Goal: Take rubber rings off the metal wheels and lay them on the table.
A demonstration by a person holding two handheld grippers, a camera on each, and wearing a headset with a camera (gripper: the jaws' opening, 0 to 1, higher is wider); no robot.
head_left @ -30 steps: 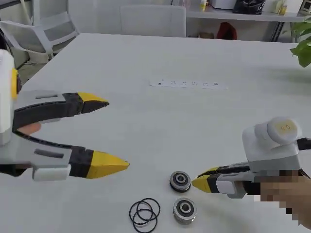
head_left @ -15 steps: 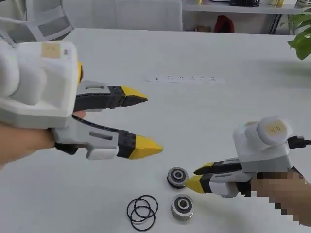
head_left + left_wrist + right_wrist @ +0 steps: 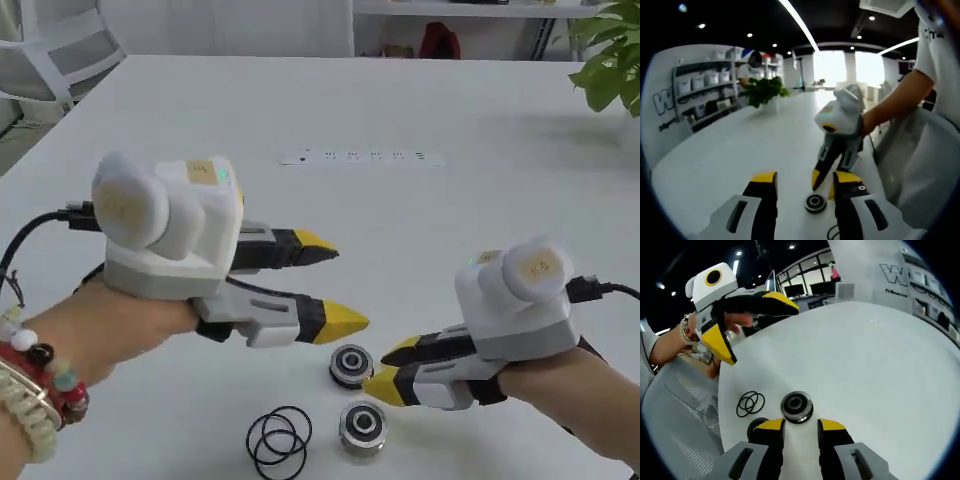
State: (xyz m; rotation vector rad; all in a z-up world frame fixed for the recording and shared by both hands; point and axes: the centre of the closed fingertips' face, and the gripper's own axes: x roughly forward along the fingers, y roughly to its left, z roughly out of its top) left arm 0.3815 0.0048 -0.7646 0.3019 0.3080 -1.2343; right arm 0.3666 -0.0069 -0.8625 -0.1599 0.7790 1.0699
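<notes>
Two metal wheels lie near the table's front edge: one (image 3: 351,365) just off my right gripper's tips, the other (image 3: 362,426) nearer me. Three loose black rubber rings (image 3: 278,438) lie overlapped to their left. My right gripper (image 3: 391,368) is low over the table, narrowly open, and the wheel (image 3: 797,406) lies just ahead of its tips, not between them. The second wheel (image 3: 757,425) is partly hidden behind one jaw, with the rings (image 3: 751,403) beside it. My left gripper (image 3: 341,283) hovers wide open and holds nothing, above and left of the wheel (image 3: 815,203).
A white power strip (image 3: 352,156) lies flat at mid-table. A leafy plant (image 3: 608,62) stands at the far right, a chair (image 3: 60,45) at the far left. A cable (image 3: 25,245) trails from the left gripper. The white tabletop (image 3: 480,190) stretches beyond the wheels.
My left gripper has moved right and in toward the wheels, still open. The right gripper has stayed by the wheel. The head camera has shifted.
</notes>
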